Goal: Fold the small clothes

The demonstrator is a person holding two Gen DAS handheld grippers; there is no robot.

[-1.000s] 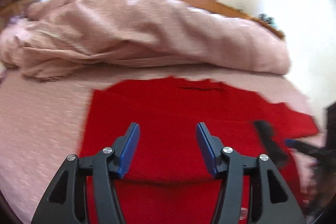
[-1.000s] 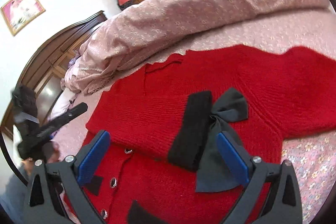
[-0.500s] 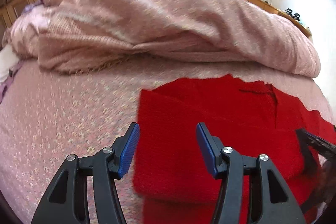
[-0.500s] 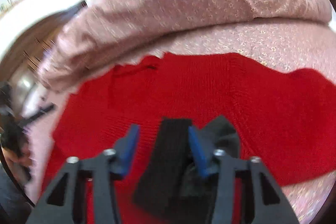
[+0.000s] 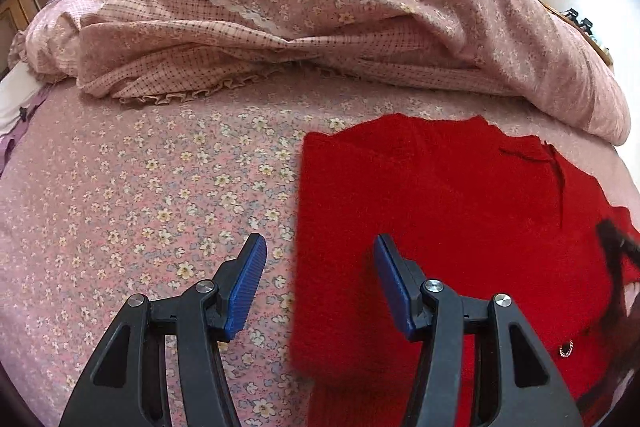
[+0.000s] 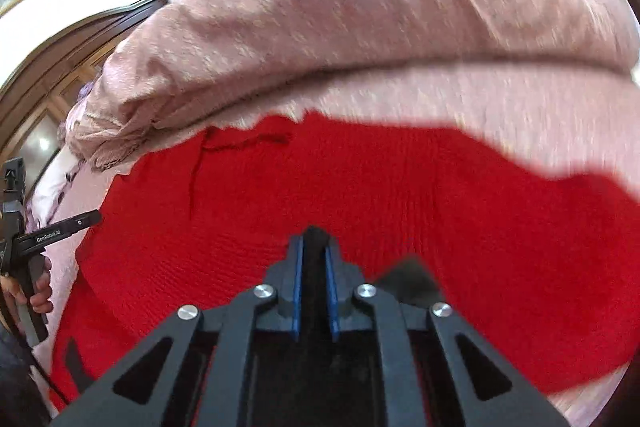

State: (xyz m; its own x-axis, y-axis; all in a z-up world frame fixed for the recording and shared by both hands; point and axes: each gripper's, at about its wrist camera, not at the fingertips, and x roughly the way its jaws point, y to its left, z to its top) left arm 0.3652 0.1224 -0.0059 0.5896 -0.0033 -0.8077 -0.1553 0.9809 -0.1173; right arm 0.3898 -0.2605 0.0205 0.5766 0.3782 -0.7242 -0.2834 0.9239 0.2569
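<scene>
Red knitted cardigan [image 5: 432,227] lies flat on the pink floral bed sheet [image 5: 152,187], right of centre in our left view, only partly folded. Our right hand-held gripper [image 6: 313,259] is closing on its black cuff [image 6: 314,239], low in frame; our left hand-held gripper [image 5: 320,279] hovers half-wide and empty astride the garment's left edge. Bare sheet lies left; a rumpled pink quilt [image 5: 320,7] crowds the top.
</scene>
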